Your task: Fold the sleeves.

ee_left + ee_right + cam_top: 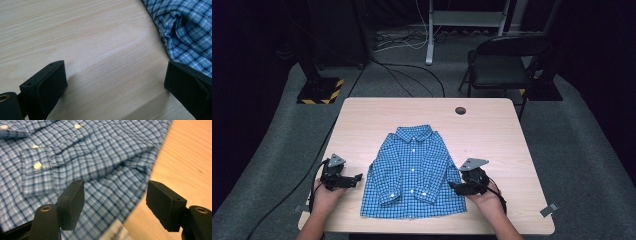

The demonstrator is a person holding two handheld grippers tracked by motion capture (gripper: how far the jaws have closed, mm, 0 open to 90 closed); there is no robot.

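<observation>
My left gripper (115,82) is spread wide over bare table (75,37), the checked shirt (185,32) just beyond its right jaw. My right gripper (115,202) is spread wide, straddling the shirt's edge.

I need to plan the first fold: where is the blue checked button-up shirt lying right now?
In the high view the blue checked button-up shirt lies flat at the wooden table's near middle, collar away from the person, between the left gripper and right gripper.
</observation>
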